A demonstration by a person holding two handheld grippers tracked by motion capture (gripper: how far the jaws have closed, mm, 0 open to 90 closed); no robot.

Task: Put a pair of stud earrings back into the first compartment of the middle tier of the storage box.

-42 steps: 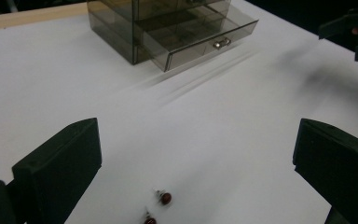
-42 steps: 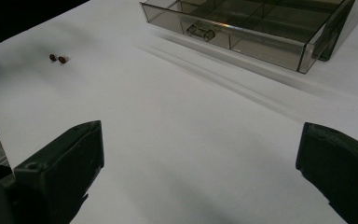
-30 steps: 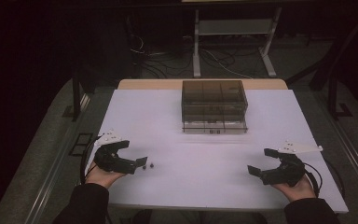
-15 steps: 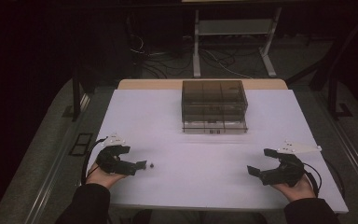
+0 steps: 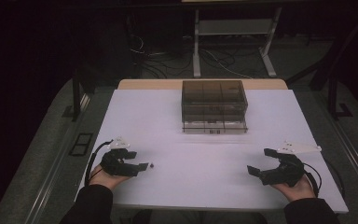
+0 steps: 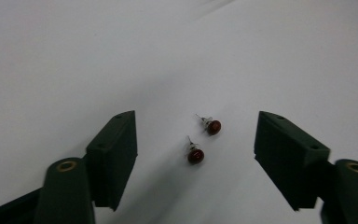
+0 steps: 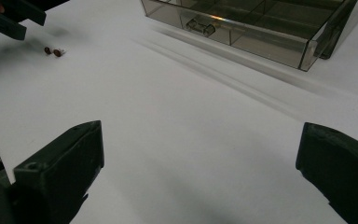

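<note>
Two small red stud earrings (image 6: pixel 201 141) lie on the white table (image 5: pixel 205 186) near its left front, just ahead of the left gripper (image 5: pixel 143 166). In the left gripper view they are framed between the two fingers (image 6: pixel 113 156), which have just been closing and stand at a middling gap, with neither pad touching a stud. The pickup is therefore judged to be under way but not made: the earrings are not yet held, and their carrying, probably to the smoky plastic compartment box (image 5: pixel 214 106) at the far middle of the table, is left to do.

The right gripper (image 5: pixel 255 167) rests at the near right, its fingers spread wide over bare table, nothing between them.

The table is covered in plain white and carries little else. Beyond it a dim room is seen, with cables on the floor and a metal stand (image 5: pixel 233 39).
</note>
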